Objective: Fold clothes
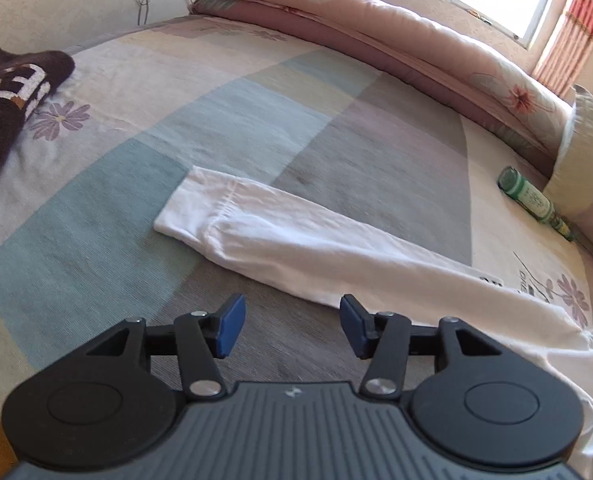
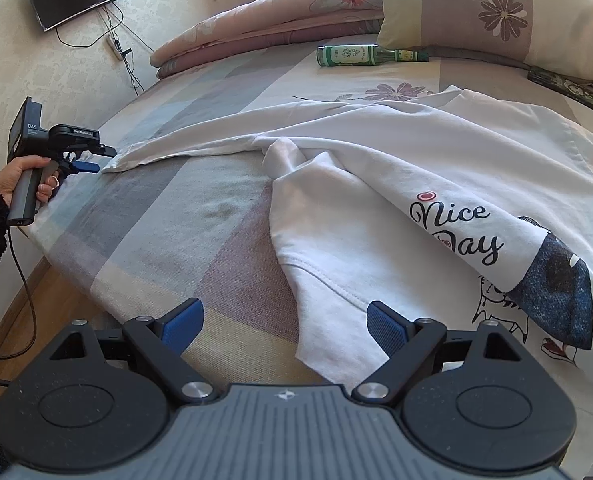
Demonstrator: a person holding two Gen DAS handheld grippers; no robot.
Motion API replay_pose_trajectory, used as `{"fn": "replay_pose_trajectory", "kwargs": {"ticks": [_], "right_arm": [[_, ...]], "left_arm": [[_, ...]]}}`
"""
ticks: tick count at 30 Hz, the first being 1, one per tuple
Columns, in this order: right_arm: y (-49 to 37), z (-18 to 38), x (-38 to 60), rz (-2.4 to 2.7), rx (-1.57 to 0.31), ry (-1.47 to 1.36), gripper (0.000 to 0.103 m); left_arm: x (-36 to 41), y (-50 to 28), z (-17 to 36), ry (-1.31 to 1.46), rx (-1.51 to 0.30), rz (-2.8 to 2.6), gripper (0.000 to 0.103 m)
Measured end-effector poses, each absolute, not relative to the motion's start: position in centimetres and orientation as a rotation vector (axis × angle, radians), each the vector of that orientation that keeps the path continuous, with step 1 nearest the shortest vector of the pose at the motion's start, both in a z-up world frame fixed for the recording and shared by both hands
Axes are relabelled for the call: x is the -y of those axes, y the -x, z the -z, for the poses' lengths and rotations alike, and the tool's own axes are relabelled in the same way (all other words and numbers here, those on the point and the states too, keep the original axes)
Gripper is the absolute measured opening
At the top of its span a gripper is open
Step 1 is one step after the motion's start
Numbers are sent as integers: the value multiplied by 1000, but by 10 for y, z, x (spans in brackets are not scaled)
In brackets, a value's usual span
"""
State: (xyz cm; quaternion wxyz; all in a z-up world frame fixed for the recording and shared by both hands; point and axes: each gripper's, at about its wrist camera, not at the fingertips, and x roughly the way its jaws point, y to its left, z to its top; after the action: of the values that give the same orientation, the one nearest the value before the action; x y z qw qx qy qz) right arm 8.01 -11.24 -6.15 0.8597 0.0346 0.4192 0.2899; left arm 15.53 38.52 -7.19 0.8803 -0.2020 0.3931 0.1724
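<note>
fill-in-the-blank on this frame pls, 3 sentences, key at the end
1. The white shirt lies on the ____.
2. The printed words on the shirt read "Nice ____".
3. A green ____ lies on its side near the pillow.
Missing words: bed; Day; bottle

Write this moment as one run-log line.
left tongs: open, empty | right tongs: open over hem | shirt: unfolded | sleeve: stretched out
</note>
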Motion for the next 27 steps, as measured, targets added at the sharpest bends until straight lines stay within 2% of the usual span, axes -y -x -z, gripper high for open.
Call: {"fn": "replay_pose_trajectory", "kwargs": {"ticks": [8,16,27], "right_arm": [[-71,57,118,-584,-854,-36,95],[-65,57,123,-537,-824,22,102],[-72,69,93,-460,-767,359,103]], "left_arm": [[-265,-149,84,312,-949,21,66],[-158,-132,79,119,-952,196,76],[-101,-95,90,130,-897,101,80]]}}
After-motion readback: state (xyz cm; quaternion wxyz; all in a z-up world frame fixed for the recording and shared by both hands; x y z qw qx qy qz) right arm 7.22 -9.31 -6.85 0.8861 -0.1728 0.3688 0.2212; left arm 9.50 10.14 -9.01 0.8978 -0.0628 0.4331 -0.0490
